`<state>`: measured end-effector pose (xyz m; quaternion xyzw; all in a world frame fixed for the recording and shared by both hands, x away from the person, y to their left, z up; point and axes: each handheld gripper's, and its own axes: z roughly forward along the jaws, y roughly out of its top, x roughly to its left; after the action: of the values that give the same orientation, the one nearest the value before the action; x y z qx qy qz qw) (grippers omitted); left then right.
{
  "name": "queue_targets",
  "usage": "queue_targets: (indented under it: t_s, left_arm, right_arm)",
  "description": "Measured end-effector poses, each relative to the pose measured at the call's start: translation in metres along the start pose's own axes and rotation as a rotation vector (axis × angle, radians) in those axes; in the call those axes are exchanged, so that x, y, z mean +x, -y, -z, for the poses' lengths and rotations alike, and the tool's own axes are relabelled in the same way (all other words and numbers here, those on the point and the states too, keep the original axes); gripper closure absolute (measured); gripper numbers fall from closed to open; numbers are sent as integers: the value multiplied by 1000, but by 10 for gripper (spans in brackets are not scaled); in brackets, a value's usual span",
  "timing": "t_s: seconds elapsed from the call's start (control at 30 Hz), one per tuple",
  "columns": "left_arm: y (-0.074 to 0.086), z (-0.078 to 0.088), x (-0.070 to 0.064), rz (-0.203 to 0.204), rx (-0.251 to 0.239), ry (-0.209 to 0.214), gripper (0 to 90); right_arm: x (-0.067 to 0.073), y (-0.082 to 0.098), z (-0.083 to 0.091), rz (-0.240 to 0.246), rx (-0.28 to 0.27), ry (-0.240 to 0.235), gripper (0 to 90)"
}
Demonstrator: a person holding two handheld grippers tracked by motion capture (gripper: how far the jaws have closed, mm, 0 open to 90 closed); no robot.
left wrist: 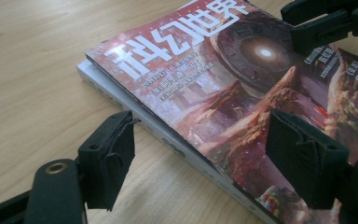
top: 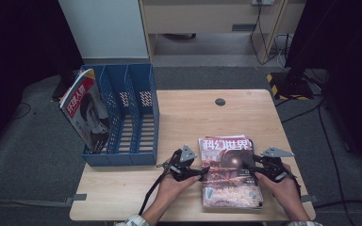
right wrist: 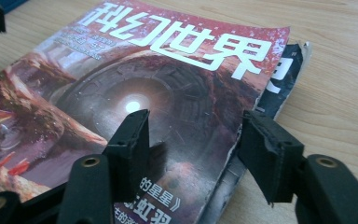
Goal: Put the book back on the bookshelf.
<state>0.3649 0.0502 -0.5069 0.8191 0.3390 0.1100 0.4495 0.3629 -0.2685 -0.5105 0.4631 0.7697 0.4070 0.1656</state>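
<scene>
Two magazines stacked on a pale wooden table [top: 184,117], near its front edge, right of centre: red magazine [top: 229,169] on top, a second magazine [right wrist: 286,70] beneath, its edge peeking out. Left gripper [top: 199,173] at the stack's left edge, jaws apart, one over bare wood, the other over the cover, gripping nothing. Right gripper [top: 250,170] at the stack's right edge, jaws apart, straddling the top cover's edge, not pressed on it. Blue file rack [top: 129,117] at the table's left rear, three slots, another magazine [top: 86,110] leaning upright in the leftmost. Small dark round hole [top: 220,101] near the far edge. Grey carpet [top: 28,155] around, cables [top: 330,141] trailing at right, white panel [top: 104,28] behind.
</scene>
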Motion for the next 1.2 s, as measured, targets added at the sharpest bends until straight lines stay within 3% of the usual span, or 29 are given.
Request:
queue_targets:
  t_s: [0.13, 0.4, 0.77, 0.93, 0.97, 1.07, 1.2]
  left_arm:
    - [5, -10, -4, -12, 48, 22, 212]
    - [7, -16, -4, 26, 62, 90, 166]
    - [11, -18, 5, 69, 74, 132, 84]
    - [11, -19, 7, 85, 75, 140, 79]
    - [11, -20, 8, 93, 75, 139, 70]
    - [14, -25, 15, 166, 92, 193, 51]
    - [12, -24, 14, 128, 92, 188, 60]
  right_arm:
    - [1, 0, -1, 7, -3, -10, 364]
    - [4, 0, -5, 29, -12, -24, 353]
    - [7, -3, -10, 48, -7, -39, 357]
    - [4, -5, -13, 34, -8, -48, 375]
    - [4, -5, -14, 34, -12, -45, 371]
    - [6, -6, -16, 28, -11, -42, 349]
    - [7, -6, -17, 41, -16, -39, 339]
